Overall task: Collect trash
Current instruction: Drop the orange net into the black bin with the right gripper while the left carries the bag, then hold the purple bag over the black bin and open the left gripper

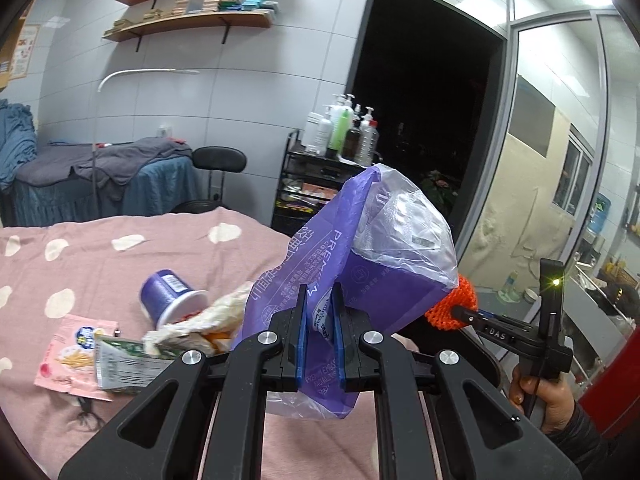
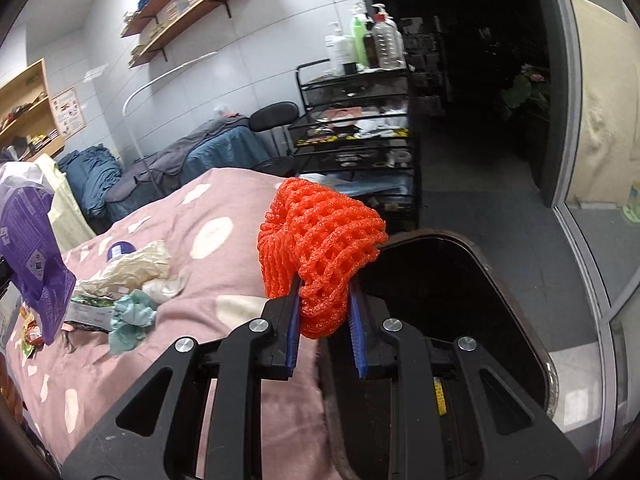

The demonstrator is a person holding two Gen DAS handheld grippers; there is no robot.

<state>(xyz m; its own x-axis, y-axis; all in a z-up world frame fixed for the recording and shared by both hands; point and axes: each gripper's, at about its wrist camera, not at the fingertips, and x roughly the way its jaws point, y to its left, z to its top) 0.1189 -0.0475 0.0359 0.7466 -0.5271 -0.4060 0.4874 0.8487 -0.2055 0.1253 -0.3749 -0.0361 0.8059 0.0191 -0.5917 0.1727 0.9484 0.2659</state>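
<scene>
Two pieces are in hand: my left gripper (image 1: 320, 332) is clamped on a purple-and-clear plastic tissue wrapper (image 1: 360, 264), my right gripper (image 2: 325, 322) on an orange foam fruit net (image 2: 320, 240) over the dark bin (image 2: 460, 300). Left on the pink spotted blanket (image 1: 120, 240): a blue cup (image 1: 168, 292), crumpled paper (image 2: 136, 264), packets.

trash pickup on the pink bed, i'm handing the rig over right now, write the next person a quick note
Left gripper: shut on the purple plastic wrapper, lifted off the bed.
Right gripper: shut on the orange foam net, held at the rim of the dark bin beside the bed.
Done: both pieces are picked up; neither is dropped in yet.
Left on the pink blanket: blue cup on its side, crumpled cream paper, teal tissue, pink snack packet, green and white packet.
Next, probably: release the net, then the wrapper, into the bin, then return for the rest.
</scene>
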